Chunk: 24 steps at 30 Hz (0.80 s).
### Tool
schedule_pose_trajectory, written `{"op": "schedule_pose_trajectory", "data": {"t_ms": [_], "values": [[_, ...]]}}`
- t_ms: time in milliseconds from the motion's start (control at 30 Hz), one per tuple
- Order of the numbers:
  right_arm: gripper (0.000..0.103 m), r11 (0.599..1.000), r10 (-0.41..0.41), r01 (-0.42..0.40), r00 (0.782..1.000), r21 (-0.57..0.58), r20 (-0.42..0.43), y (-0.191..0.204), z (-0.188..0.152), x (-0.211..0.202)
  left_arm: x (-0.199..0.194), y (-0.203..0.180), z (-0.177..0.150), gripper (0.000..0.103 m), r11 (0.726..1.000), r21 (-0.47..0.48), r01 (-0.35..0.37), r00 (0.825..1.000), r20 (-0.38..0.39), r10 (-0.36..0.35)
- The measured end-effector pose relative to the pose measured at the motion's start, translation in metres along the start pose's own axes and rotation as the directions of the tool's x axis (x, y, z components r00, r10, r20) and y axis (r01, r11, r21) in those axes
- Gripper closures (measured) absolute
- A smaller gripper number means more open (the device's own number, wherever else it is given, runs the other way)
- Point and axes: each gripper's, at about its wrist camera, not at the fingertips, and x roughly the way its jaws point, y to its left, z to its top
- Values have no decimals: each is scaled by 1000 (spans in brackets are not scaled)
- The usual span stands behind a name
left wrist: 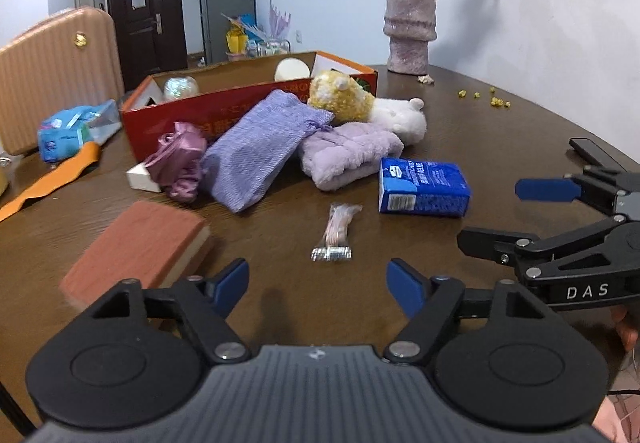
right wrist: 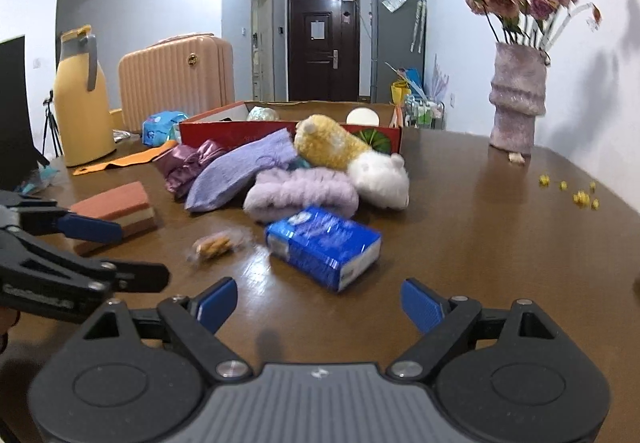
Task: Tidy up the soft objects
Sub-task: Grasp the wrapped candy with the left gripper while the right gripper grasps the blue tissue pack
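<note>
Both tools, left tool (left wrist: 316, 285) and right tool (right wrist: 320, 303), hover open and empty over the brown tabletop (left wrist: 480, 131). Plush toys (left wrist: 344, 97) and purple cloths (left wrist: 256, 159) lie heaped against the red box (left wrist: 192, 111), beyond a blue tissue pack (left wrist: 422, 185).

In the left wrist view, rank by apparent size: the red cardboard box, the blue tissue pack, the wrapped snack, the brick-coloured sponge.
1. Red cardboard box
2. Brick-coloured sponge, though nearness to the camera enlarges it
3. Blue tissue pack
4. Wrapped snack
</note>
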Motion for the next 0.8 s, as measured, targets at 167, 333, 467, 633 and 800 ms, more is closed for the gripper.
{"op": "schedule_pose_trajectory", "data": {"t_ms": [167,333,467,633,800], "values": [[15,998,5,-8,999,-61,-49,-7,17,28,29,1,15,37,999,-13,32,999,-33,-33],[15,996,41,-45,998,-80,-55,-13,28,50,48,7,24,49,997,-48,68,995,-72,-71],[15,994,46,-50,998,-93,-49,-19,36,63,52,10,28,52,995,-59,77,994,-72,-81],[18,994,80,-85,995,-75,-57,-24,43,77,53,13,29,71,995,-65,74,994,-69,-79],[35,991,112,-117,991,-63,-72,-21,44,81,51,14,29,84,994,-66,82,993,-77,-87]]}}
